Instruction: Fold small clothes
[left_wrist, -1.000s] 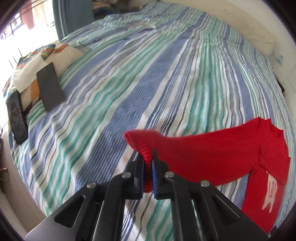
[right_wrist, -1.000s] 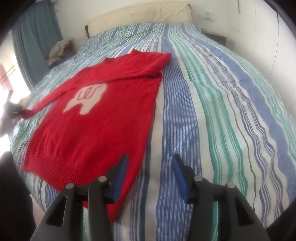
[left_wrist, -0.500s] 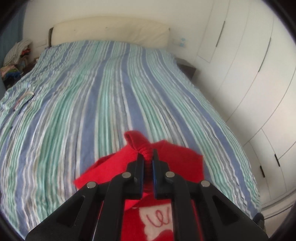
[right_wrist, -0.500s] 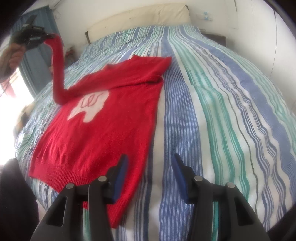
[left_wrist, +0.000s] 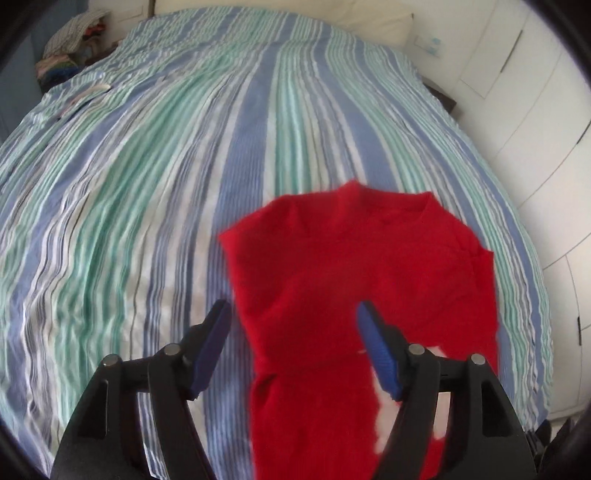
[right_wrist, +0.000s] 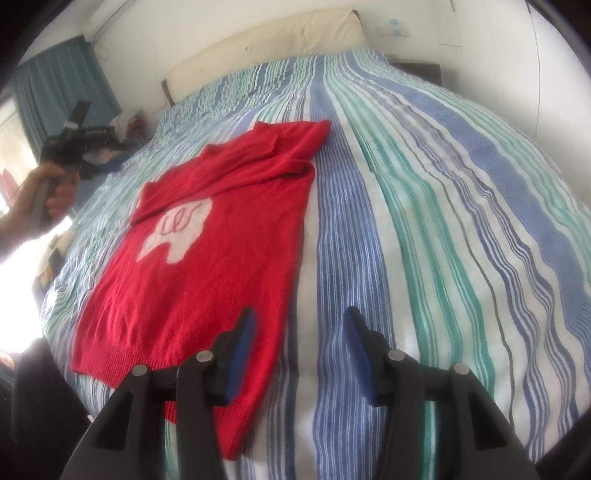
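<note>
A small red sweater (right_wrist: 207, 258) with a white elephant patch (right_wrist: 177, 232) lies flat on the striped bed. Both sleeves are folded across its chest; the left sleeve (right_wrist: 173, 192) lies over the top of the patch. In the left wrist view the sweater (left_wrist: 351, 295) lies under my left gripper (left_wrist: 293, 350), which is open and empty above it. My right gripper (right_wrist: 299, 354) is open and empty over the bed, just right of the sweater's lower right edge. The left gripper (right_wrist: 74, 144) also shows in the right wrist view, held in a hand at far left.
The striped bedsheet (right_wrist: 424, 221) covers the whole bed. A cream headboard (right_wrist: 266, 40) stands at the far end. A pile of clothes (left_wrist: 74, 48) sits past the bed's far left corner. White wardrobe doors (left_wrist: 535, 110) stand to the right. Blue curtains (right_wrist: 55, 99) hang at left.
My left gripper carried the sleeve cuff up and across the sweater, then opened and let it go; the sleeve now lies folded on the chest. My right gripper stayed open in place.
</note>
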